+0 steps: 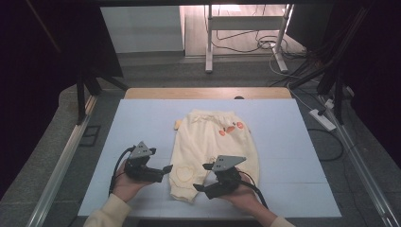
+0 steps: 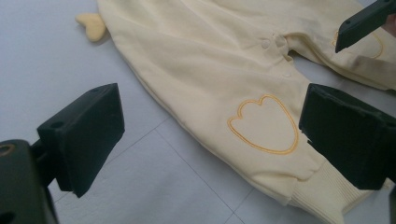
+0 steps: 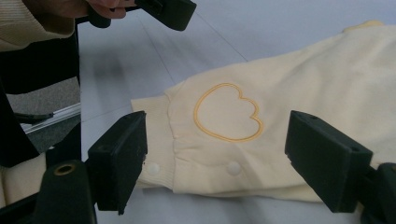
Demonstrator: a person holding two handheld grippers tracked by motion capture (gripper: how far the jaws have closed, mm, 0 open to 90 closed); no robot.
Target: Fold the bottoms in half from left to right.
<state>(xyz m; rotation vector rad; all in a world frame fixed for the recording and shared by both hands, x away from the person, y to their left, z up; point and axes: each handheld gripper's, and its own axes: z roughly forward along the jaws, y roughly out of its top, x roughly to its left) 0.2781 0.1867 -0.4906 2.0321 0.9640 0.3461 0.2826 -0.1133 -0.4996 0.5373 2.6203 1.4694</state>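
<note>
A pair of pale yellow baby trousers (image 1: 213, 142) lies flat on the light blue table cover (image 1: 283, 156), waist to the back, with orange marks (image 1: 231, 127) near the waist. My left gripper (image 1: 165, 171) rests at the left of the left leg, open; the leg with its orange heart outline (image 2: 264, 123) lies ahead of the gripper (image 2: 210, 135). My right gripper (image 1: 202, 177) is by the near cuffs, open. In the right gripper view the gripper (image 3: 219, 158) has its jaws on either side of a leg cuff (image 3: 187, 154) with snap buttons, without touching it.
A small yellow flap (image 2: 93, 25) sticks out at the trousers' left side. The wooden table edge (image 1: 208, 93) shows at the back. Beyond it stand metal frame legs (image 1: 208, 52) and cables; a power strip (image 1: 322, 119) lies on the floor at the right.
</note>
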